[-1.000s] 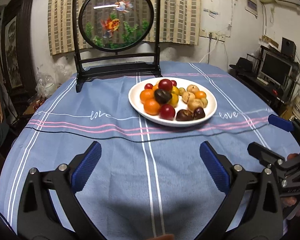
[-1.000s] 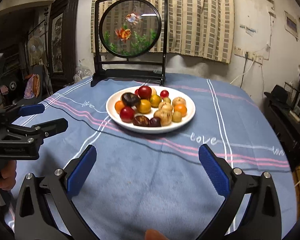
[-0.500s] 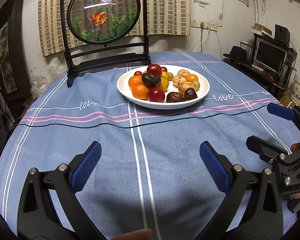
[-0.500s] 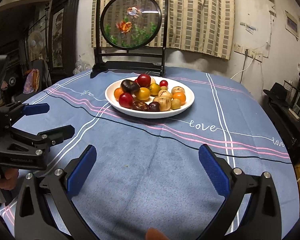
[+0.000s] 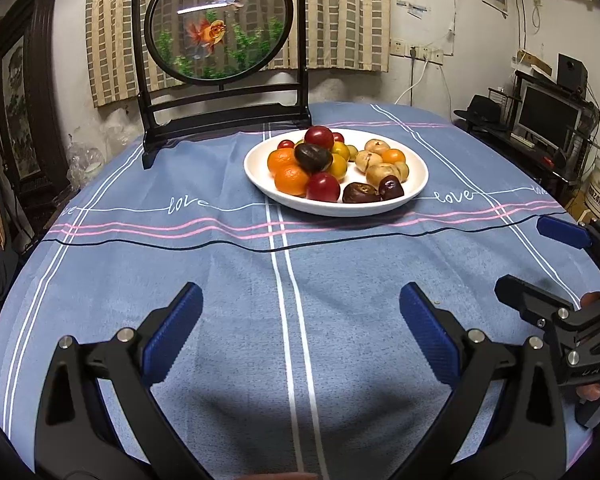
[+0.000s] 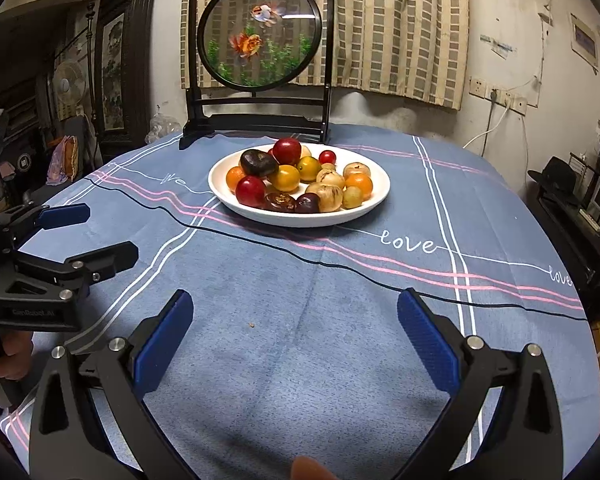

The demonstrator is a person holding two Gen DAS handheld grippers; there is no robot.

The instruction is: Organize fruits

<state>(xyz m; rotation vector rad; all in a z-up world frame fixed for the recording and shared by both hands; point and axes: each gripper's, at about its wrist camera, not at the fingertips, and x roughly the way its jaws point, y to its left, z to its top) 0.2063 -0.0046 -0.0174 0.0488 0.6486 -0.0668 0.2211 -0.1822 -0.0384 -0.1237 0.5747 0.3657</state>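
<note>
**Both claws wide, one plate of fruit ahead**

I had two grippers up, and both stood released: the left gripper (image 5: 300,324) with its blue pads spread and nothing between them, the right gripper (image 6: 294,330) the same. Each hovered over the blue striped tablecloth (image 5: 220,272), well short of the fruit.

One white plate (image 5: 418,178) sat on the cloth towards the far side, just in front of the goldfish screen (image 5: 220,24). From the left wrist I counted two oranges (image 5: 291,179) at the plate's left, plus one smaller orange fruit (image 5: 393,155) at the far right. Two big red plums (image 5: 323,186), one near and one at the back, and two small red cherry tomatoes (image 5: 285,144). One dark purple fruit (image 5: 313,157) lay on top of the heap, its long axis running roughly left to right. Two dark brown wrinkled fruits (image 5: 360,193) lay side by side at the near rim. Tan fruits (image 5: 381,171) clustered at the right; I made out about four, though some were hidden. Yellow ones (image 5: 337,166) sat mid-pile, at least two.
</note>
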